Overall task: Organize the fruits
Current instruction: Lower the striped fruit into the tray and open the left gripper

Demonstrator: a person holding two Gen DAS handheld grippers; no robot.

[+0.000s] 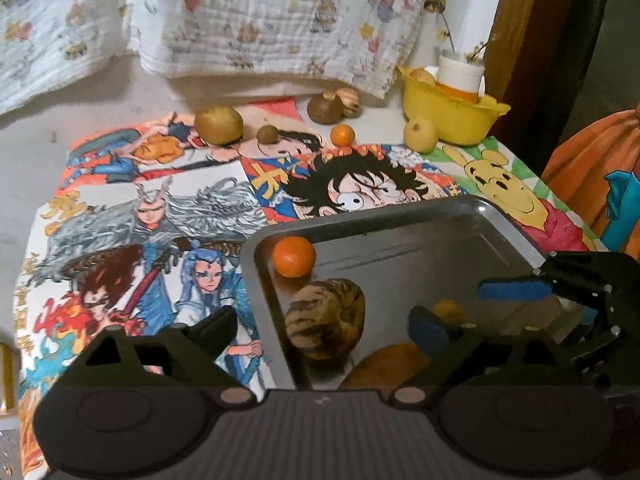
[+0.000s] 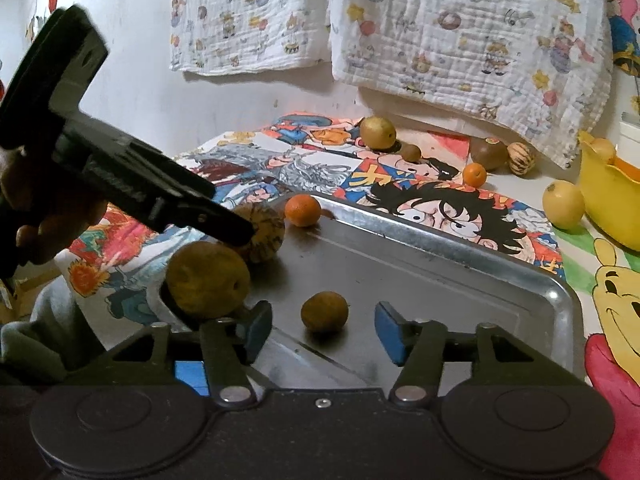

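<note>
Four fruits lay in the metal tray [image 2: 472, 258]: a small brown fruit [image 2: 324, 311] sat loose between the fingers of the right gripper [image 2: 324, 330], which stood half parted with neither blue pad touching it; just left of that gripper rested a big brown pear-like fruit [image 2: 208, 278]; beyond it, under the left gripper [image 1: 320, 322], lay the striped melon [image 1: 326, 318], and past that a tangerine [image 1: 294, 256] hugged the tray's far corner. The left gripper gaped wide and held nothing, though its right finger was partly lost behind the other tool, so I hedge slightly there. Farther ahead of both, on the cartoon cloth [image 1: 160, 216], waited a yellow-brown pear [image 1: 219, 124], a small kiwi-like fruit [image 1: 267, 134], a little orange [image 1: 342, 135], a pale yellow fruit [image 1: 420, 135] beside the yellow bowl [image 1: 452, 120]. The risk, as I judged it: round fruit on slick steel could roll; a finger pulling away might nudge the small brown fruit or knock the melon into the tangerine.
</note>
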